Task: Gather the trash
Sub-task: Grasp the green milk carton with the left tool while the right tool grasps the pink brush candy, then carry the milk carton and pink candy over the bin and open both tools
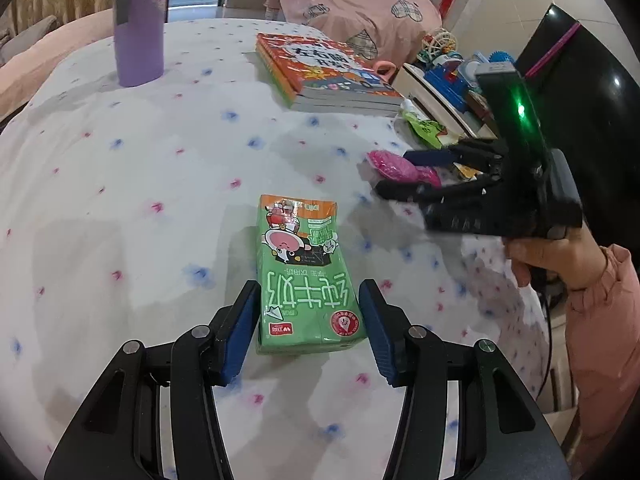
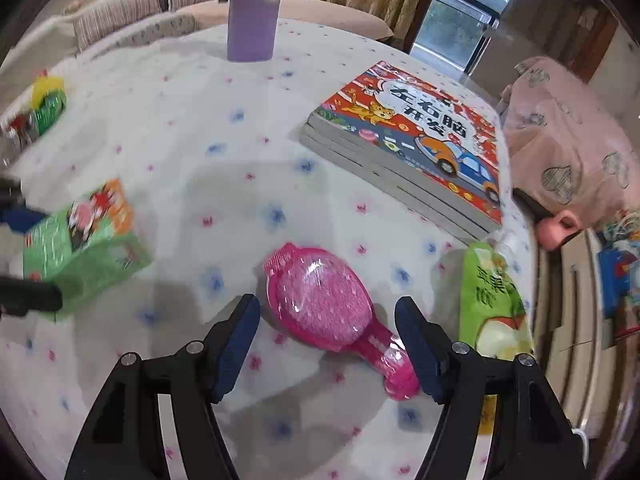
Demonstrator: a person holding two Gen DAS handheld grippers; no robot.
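Note:
A green milk carton (image 1: 308, 280) lies flat on the dotted tablecloth (image 1: 140, 200); my left gripper (image 1: 309, 286) is shut on it, a blue pad against each long side. In the right wrist view the carton (image 2: 84, 248) shows blurred at the left, held between the left gripper's fingers (image 2: 28, 300). A pink hairbrush (image 2: 324, 300) lies on the cloth between the spread fingers of my right gripper (image 2: 327, 302), which is open; its handle runs close to the right pad. The left wrist view shows the right gripper (image 1: 394, 174) over the brush (image 1: 394, 166), held by a hand (image 1: 536, 256). A green snack pouch (image 2: 492, 300) lies just right of the brush.
A stack of children's books (image 2: 408, 140) sits at the far right of the table, and a purple bottle (image 2: 252, 20) stands at the back. Small green and yellow items (image 2: 48, 104) lie at the far left. Beyond the right table edge are a toy box (image 1: 448, 76) and a black screen (image 1: 580, 80).

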